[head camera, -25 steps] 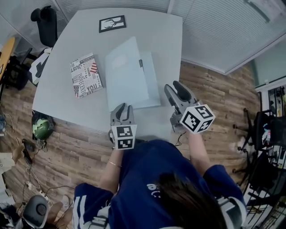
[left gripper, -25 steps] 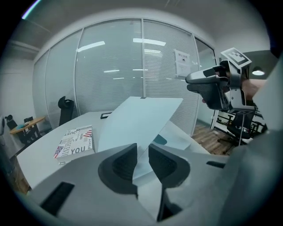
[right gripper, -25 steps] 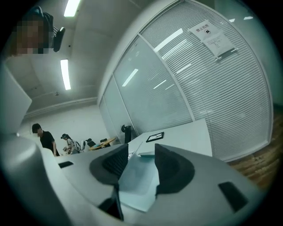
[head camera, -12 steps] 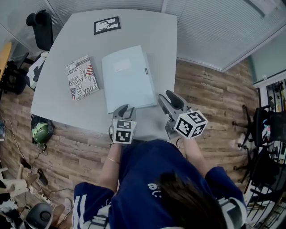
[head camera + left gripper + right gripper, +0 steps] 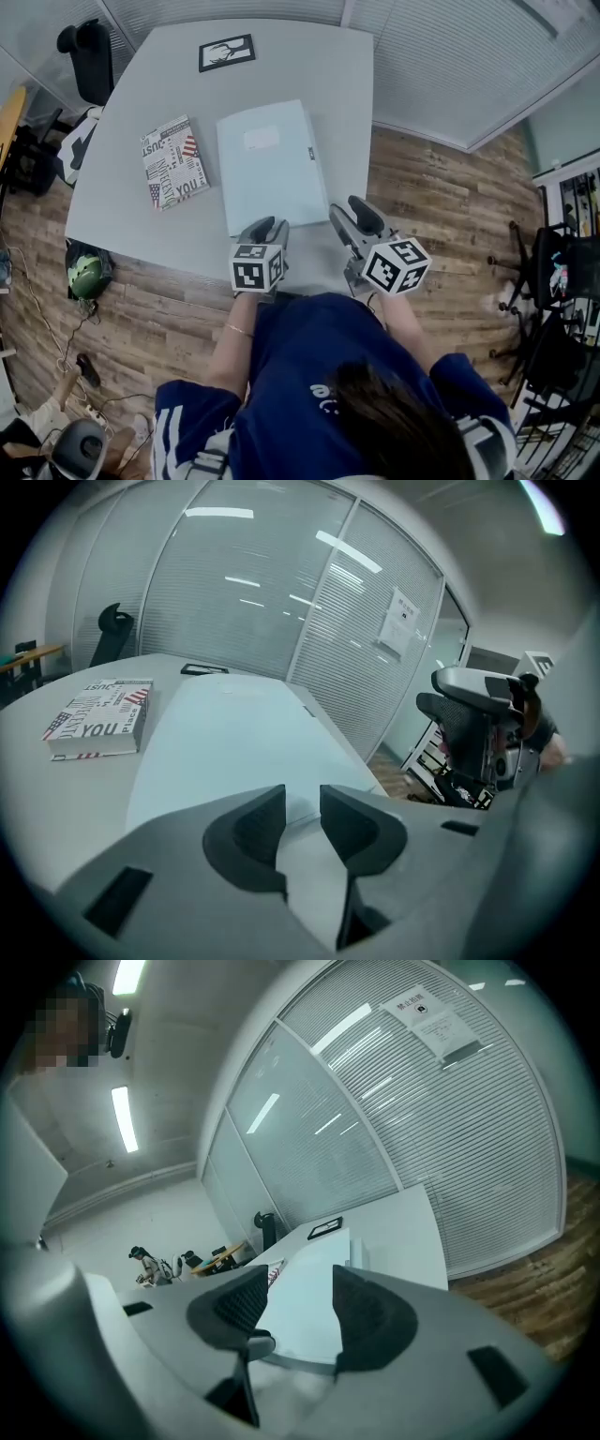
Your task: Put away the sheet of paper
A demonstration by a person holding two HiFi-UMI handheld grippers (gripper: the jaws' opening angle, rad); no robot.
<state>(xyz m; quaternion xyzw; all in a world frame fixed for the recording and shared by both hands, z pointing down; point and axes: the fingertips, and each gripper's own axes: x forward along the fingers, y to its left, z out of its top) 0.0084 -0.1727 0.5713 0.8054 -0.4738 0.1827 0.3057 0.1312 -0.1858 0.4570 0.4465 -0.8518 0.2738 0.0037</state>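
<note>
A closed pale blue folder (image 5: pixel 272 169) lies flat on the grey table (image 5: pixel 347 103); no loose sheet of paper shows. My left gripper (image 5: pixel 267 227) sits at the folder's near edge. Its jaws, which have just been opening, stand open in the left gripper view (image 5: pixel 302 803), with only the folder (image 5: pixel 234 742) beyond them. My right gripper (image 5: pixel 349 212) hovers by the folder's near right corner. Its jaws have just been opening too and hold nothing (image 5: pixel 300 1281); the folder (image 5: pixel 323 1246) lies ahead of them.
A printed book (image 5: pixel 175 161) (image 5: pixel 98 728) lies left of the folder. A black-framed picture (image 5: pixel 226 52) (image 5: pixel 324 1228) rests at the table's far side. A black office chair (image 5: pixel 89 56) stands beyond the left corner. Glass walls with blinds (image 5: pixel 281 602) surround the table.
The folder's cover, partly lifted a second ago, now lies shut and flat. Both grippers have drawn back toward the near table edge and sunk a little.
</note>
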